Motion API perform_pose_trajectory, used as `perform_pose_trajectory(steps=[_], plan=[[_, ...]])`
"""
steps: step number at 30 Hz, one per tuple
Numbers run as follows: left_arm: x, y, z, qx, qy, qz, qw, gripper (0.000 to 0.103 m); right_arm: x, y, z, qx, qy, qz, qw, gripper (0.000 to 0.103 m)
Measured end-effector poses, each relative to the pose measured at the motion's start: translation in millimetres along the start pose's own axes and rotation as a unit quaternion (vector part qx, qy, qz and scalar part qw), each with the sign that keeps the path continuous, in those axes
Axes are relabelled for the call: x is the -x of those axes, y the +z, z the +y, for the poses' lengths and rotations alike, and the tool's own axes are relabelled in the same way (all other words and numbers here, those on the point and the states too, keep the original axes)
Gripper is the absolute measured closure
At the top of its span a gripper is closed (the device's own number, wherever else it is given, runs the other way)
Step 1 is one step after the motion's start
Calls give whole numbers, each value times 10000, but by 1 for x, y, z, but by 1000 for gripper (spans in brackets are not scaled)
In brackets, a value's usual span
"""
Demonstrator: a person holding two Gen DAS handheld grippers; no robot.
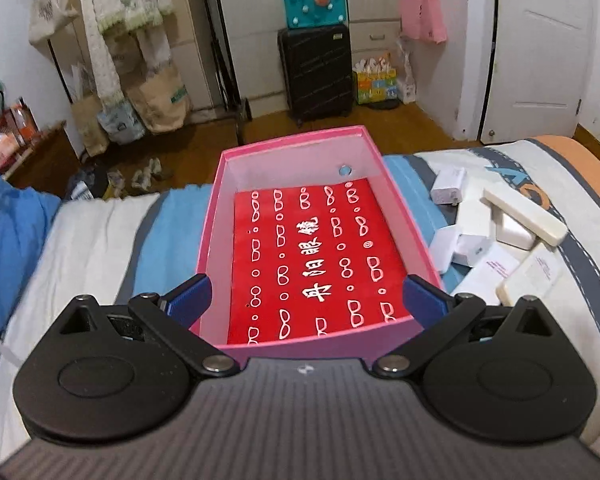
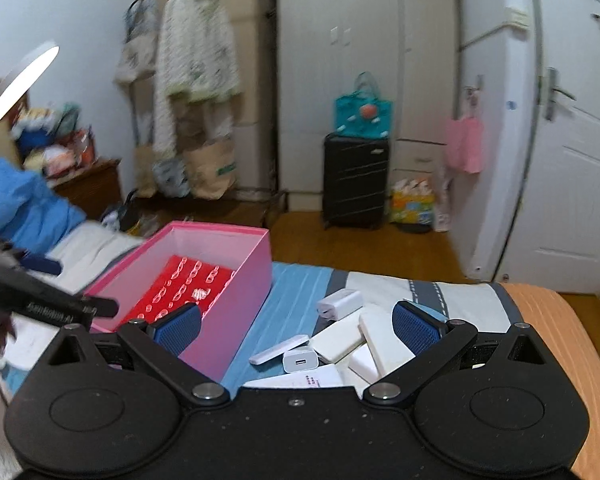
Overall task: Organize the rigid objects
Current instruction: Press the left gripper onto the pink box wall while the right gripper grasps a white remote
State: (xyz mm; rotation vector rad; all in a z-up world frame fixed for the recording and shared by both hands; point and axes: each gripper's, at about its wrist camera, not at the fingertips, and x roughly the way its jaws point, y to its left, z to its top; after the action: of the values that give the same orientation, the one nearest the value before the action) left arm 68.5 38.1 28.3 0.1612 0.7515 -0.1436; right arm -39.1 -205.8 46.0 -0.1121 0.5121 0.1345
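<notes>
An open pink box lies on the bed with a red patterned sheet on its floor. My left gripper is open, its blue pads on either side of the box's near end; whether they touch the walls I cannot tell. A pile of white rigid items, chargers, small boxes and flat packs, lies right of the box. In the right wrist view my right gripper is open and empty above that pile, with the pink box to its left.
The bed has a striped blue, white and grey cover with an orange edge at the right. A blue blanket lies at the left. Beyond the bed are a black suitcase, a clothes rack and a white door.
</notes>
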Motion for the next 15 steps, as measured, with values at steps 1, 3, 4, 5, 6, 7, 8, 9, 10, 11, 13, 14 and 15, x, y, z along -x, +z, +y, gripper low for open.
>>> perform_pose_trajectory(steps=[1, 3, 4, 5, 6, 7, 8, 9, 10, 11, 13, 14, 15], plan=[[-9, 3, 4, -5, 13, 103, 9999, 0, -4, 3, 0, 101, -11, 58, 9999, 0], [-25, 10, 11, -32, 8, 243, 9997, 0, -16, 12, -2, 304, -33, 201, 9993, 0], [-34, 12, 14, -41, -25, 311, 9995, 0, -20, 14, -2, 363, 2, 261, 9990, 0], [-46, 16, 19, -15, -51, 418, 9991, 0, -28, 17, -5, 406, 50, 361, 9985, 0], [-55, 18, 23, 44, -56, 518, 9986, 0, -36, 21, -7, 400, 88, 449, 9982, 0], [-67, 23, 28, 94, -76, 630, 9979, 0, -40, 23, -9, 380, 158, 503, 9979, 0], [-77, 25, 32, 133, -60, 699, 9974, 1, -45, 24, -12, 349, 226, 537, 9977, 0], [-87, 29, 36, 187, -36, 784, 9967, 1, -52, 27, -14, 317, 186, 540, 9979, 1], [-97, 33, 39, 241, 0, 875, 9959, 2, -57, 28, -14, 312, 12, 479, 9984, 1], [-105, 36, 42, 282, 35, 938, 9952, 2, -63, 29, -12, 372, -113, 417, 9984, 0], [-121, 43, 51, 406, 19, 1053, 9936, 2, -76, 32, -11, 517, -54, 373, 9980, 1], [-128, 46, 55, 459, 17, 1098, 9929, 4, -84, 34, -12, 522, -73, 415, 9977, 1], [-133, 50, 60, 520, 73, 1127, 9922, 4, -93, 36, -12, 517, -124, 473, 9975, 1]])
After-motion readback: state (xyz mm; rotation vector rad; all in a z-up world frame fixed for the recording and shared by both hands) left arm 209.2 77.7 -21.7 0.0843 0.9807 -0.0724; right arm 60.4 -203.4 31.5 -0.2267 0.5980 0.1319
